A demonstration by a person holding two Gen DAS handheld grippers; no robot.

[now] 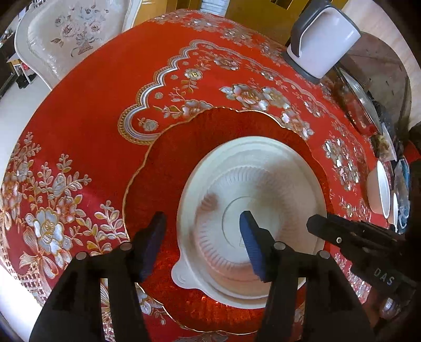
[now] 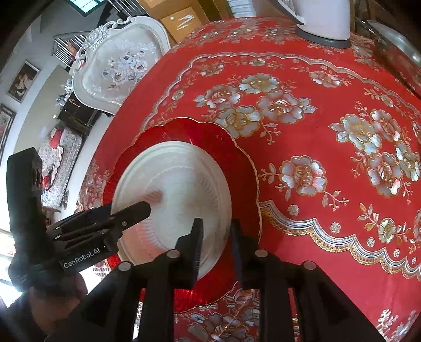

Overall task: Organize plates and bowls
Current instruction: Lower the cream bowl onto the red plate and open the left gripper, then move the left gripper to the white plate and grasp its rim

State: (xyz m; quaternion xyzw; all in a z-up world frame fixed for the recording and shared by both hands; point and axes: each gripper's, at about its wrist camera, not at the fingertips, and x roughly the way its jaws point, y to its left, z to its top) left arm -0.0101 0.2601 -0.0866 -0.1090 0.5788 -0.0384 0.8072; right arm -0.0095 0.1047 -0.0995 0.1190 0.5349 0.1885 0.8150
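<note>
White bowl (image 1: 252, 184) between left claw (image 1: 202, 244) fingers.

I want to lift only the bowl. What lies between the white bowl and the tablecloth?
A red scalloped plate lies under the white bowl, resting on the tablecloth. Both wrist views show it ringing the bowl.

The kettle's (image 2: 325, 19) top was cut off by the picture's edge; the dishes (image 1: 381, 189) at the table's far side were too squeezed to identify.
</note>
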